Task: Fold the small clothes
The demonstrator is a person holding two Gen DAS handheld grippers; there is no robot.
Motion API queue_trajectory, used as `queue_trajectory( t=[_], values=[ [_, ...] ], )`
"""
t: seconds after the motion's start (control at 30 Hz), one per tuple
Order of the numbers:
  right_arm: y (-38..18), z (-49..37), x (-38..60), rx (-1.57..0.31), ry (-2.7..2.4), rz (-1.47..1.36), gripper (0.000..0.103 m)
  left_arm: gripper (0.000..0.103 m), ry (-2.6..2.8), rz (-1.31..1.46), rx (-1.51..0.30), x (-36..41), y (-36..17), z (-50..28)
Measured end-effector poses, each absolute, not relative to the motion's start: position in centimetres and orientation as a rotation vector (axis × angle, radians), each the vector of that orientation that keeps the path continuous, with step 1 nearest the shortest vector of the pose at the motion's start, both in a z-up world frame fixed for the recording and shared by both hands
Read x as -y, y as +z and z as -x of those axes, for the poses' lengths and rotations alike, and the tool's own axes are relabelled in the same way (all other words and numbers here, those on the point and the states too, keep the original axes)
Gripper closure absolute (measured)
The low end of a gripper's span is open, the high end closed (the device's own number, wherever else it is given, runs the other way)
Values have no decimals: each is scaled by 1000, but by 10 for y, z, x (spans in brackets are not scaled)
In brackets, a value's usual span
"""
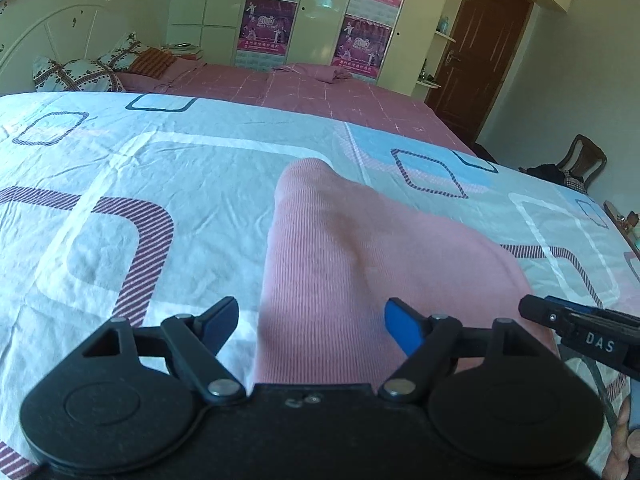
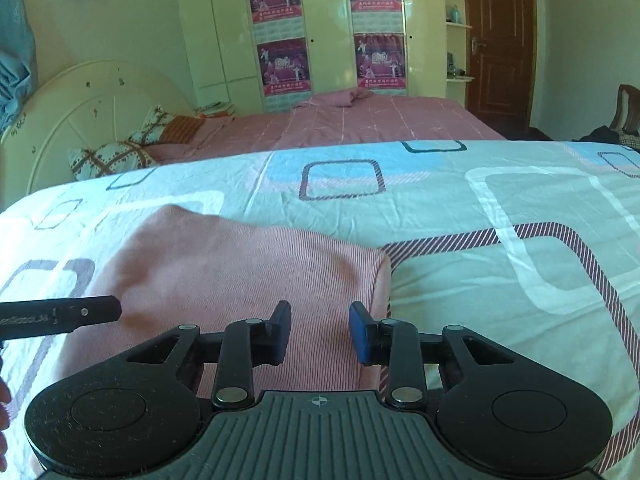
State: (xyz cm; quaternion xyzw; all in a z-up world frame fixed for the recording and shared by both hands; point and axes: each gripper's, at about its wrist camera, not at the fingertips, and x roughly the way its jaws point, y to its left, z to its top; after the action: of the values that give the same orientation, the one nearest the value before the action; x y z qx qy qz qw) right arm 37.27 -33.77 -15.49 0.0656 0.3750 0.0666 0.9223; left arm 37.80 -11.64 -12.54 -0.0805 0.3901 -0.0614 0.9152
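A pink ribbed garment (image 1: 340, 264) lies folded on the patterned sheet (image 1: 120, 208), its narrow end pointing away. My left gripper (image 1: 312, 326) hovers over the near end of it, jaws wide open, nothing pressed between them. In the right wrist view the same pink garment (image 2: 240, 272) lies with its folded right edge near the blue pad. My right gripper (image 2: 320, 332) stands above it with a gap between the fingers, open, and the cloth shows flat below the gap. Each gripper's tip shows in the other's view: the right one (image 1: 576, 328), the left one (image 2: 64, 314).
The patterned sheet (image 2: 500, 208) covers the near bed. Beyond it lies a pink-sheeted bed (image 2: 360, 124) with pillows (image 2: 120, 152) by a white headboard. A wardrobe with posters (image 2: 320, 28), a brown door (image 2: 500, 40) and a chair (image 1: 580, 164) stand further off.
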Motion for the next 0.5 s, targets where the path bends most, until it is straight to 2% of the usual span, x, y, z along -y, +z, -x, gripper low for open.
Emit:
queue_trajectory(
  t=[0.17,0.27,0.43,0.5],
  values=[
    [-178,-376,341,-846,96,-86,70,22,-121,167,-831,115,-141,-376],
    [-189,-379,353,-874,81,-154,70,22,-119,164,-839,116,-141,-378],
    [-173,-367,355,-847,85,-177,70,22,-109,146,-838,119,-136,-374],
    [-164,-358,355,-827,95,-174,70,25,-117,140,-834,120,-132,-370]
  ],
)
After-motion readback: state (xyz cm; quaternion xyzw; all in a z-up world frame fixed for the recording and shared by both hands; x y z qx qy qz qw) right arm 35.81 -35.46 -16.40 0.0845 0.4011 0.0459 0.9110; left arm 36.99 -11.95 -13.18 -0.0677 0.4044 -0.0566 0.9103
